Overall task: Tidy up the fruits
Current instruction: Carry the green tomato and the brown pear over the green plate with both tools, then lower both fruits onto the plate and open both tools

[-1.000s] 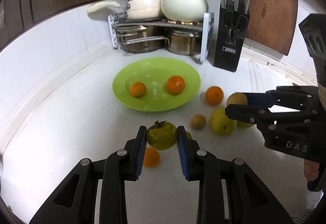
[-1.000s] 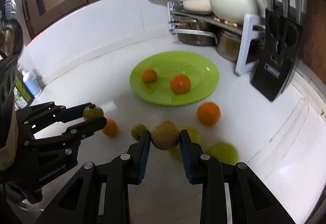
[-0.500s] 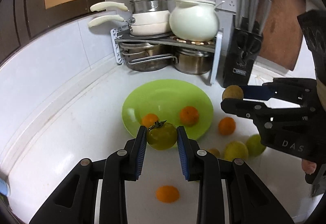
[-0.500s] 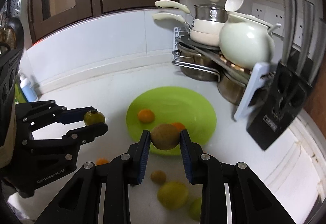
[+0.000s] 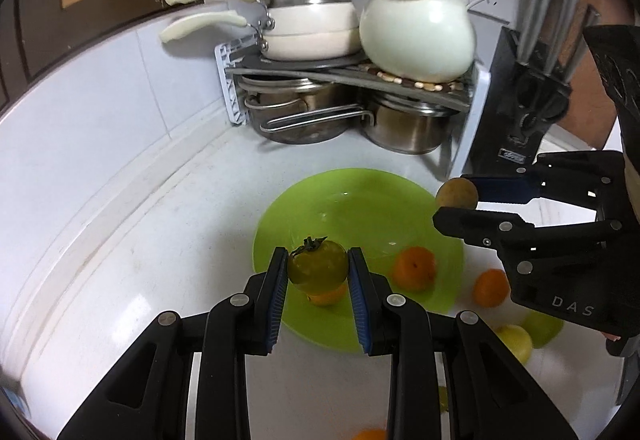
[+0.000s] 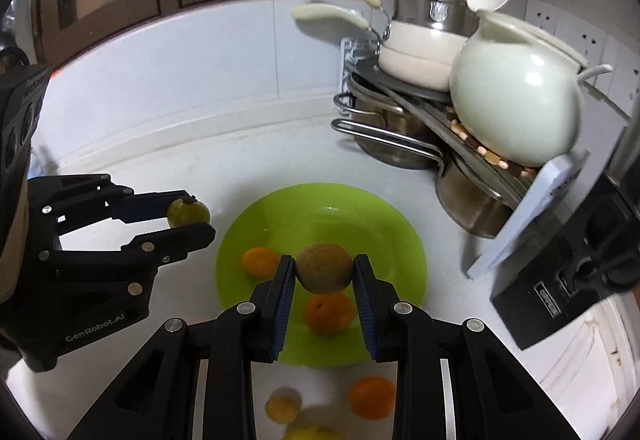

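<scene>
The left gripper (image 5: 318, 272) was closed on a green tomato (image 5: 318, 266), its blue pads pressing the fruit's two sides at its widest part, with the stalk tilted toward the upper left. In the lower middle of the left wrist view it hung over the near edge of the green plate (image 5: 360, 200). The right gripper (image 6: 324, 274) was likewise clamped on a brown round fruit (image 6: 324, 267), seen at centre frame above the same plate, where two oranges (image 6: 260, 262) already lay.

Judging by look, the tomato was smooth, glossy and thin-skinned, so probably slippery and easy to bruise; a light squeeze across its middle, as here, suited it. The brown fruit looked matt and rough, likely firmer and less prone to slip. Both seemed light. More fruit lay loose on the white tabletop (image 5: 120, 240) below the plate.
</scene>
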`<state>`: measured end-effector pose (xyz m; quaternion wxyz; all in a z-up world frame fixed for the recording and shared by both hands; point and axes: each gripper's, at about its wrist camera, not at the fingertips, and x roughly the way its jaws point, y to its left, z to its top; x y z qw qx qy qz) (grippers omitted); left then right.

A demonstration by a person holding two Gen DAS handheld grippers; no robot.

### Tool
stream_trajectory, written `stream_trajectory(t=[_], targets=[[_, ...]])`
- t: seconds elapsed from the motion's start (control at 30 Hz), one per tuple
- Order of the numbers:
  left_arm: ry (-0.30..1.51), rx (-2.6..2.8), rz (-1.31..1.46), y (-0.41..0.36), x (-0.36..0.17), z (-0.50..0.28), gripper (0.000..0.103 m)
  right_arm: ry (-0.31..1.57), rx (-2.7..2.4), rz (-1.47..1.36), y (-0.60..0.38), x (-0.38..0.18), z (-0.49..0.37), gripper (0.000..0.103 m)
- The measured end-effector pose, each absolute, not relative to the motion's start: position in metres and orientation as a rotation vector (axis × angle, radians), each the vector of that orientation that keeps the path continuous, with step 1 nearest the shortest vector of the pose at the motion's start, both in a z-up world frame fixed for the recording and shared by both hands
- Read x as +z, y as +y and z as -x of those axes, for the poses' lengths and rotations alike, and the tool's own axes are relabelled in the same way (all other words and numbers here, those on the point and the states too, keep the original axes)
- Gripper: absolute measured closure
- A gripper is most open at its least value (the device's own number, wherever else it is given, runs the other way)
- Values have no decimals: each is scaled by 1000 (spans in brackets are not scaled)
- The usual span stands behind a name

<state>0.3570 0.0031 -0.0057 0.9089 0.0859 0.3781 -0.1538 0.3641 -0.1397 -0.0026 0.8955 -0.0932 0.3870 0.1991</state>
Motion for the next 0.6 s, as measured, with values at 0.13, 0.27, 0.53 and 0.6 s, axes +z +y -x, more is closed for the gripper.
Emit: stream_trajectory(t=[0.13,0.27,0.53,0.6], targets=[[805,-323,-186,0,-13,-375,73,855,411,195,-140,-16,-387,72],[838,-330,-185,-1,-23,-393,73,897,411,190,-141,-28,-403,72],[901,-357,-182,-9,-47,-420,73,939,403,217,-142,-46,-425,72],[911,-362,-186,-10,-52,-425,73,955,402,220,-143,-52,-431,72]])
